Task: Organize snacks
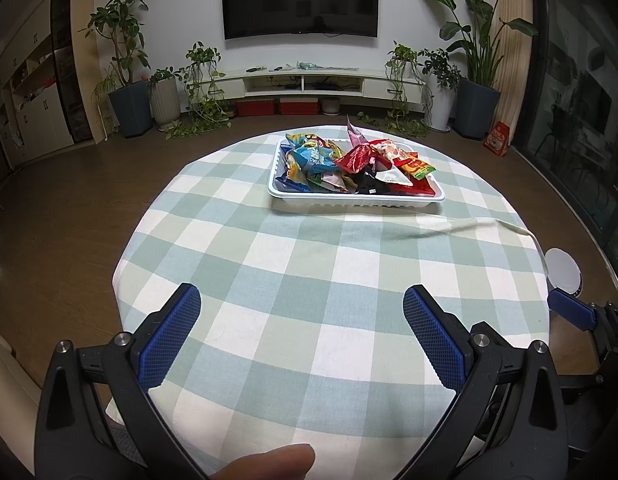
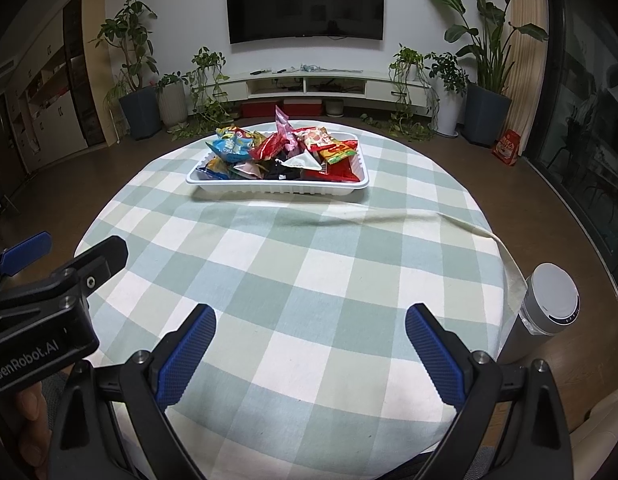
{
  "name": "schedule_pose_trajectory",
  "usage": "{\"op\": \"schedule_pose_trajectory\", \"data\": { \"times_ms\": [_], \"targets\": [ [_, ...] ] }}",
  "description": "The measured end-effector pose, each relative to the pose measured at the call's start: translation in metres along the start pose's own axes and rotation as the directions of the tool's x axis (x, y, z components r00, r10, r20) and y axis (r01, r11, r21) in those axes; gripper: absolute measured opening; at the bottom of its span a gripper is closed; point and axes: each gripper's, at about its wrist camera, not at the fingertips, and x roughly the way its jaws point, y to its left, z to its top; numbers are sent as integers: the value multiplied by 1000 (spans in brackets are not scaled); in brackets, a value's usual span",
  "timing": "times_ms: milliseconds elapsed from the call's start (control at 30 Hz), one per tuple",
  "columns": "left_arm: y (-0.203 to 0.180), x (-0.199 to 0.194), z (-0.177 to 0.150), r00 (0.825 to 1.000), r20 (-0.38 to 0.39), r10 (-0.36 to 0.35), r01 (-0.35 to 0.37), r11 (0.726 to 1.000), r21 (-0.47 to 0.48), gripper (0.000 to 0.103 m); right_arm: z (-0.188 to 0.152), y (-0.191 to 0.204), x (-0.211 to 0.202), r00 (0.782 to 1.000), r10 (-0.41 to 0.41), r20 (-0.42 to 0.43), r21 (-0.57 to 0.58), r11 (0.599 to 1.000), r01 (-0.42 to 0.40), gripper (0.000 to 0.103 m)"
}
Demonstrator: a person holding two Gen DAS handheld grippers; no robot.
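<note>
A white plastic tray (image 1: 349, 199) (image 2: 277, 190) sits on the far side of the round table, heaped with several snack packets: blue (image 1: 315, 158), red (image 1: 355, 158), orange-and-green (image 1: 419, 168) and a pink one standing upright (image 2: 283, 122). My left gripper (image 1: 301, 320) is open and empty, low over the near part of the checked cloth. My right gripper (image 2: 311, 340) is open and empty too, beside it. The left gripper's body (image 2: 41, 320) shows at the left of the right wrist view. Both are well short of the tray.
The green-and-white checked tablecloth (image 1: 309, 264) has a raised fold on its right side (image 2: 409, 216). A grey cylinder with a white lid (image 2: 549, 308) stands off the table's right edge. Beyond are wooden floor, potted plants, a TV cabinet and a wall TV.
</note>
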Motion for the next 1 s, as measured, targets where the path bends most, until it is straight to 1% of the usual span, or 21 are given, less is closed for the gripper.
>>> {"op": "schedule_pose_trajectory", "data": {
  "times_ms": [567, 767, 833, 1000],
  "targets": [
    [0, 2, -1, 1000, 1, -1, 1, 1000, 1, 103, -3, 2, 0, 1000, 1, -5, -3, 1000, -1, 98],
    [1, 4, -3, 1000, 1, -16, 16, 1000, -10, 103, -2, 2, 0, 1000, 0, -6, -2, 1000, 0, 98],
    [2, 4, -4, 1000, 18, -18, 18, 1000, -15, 103, -6, 4, 0, 1000, -2, -9, -2, 1000, 2, 98],
    [3, 8, -3, 1000, 15, -15, 15, 1000, -15, 103, -20, 6, 0, 1000, 1, -21, 1, 1000, -1, 98]
  ]
}}
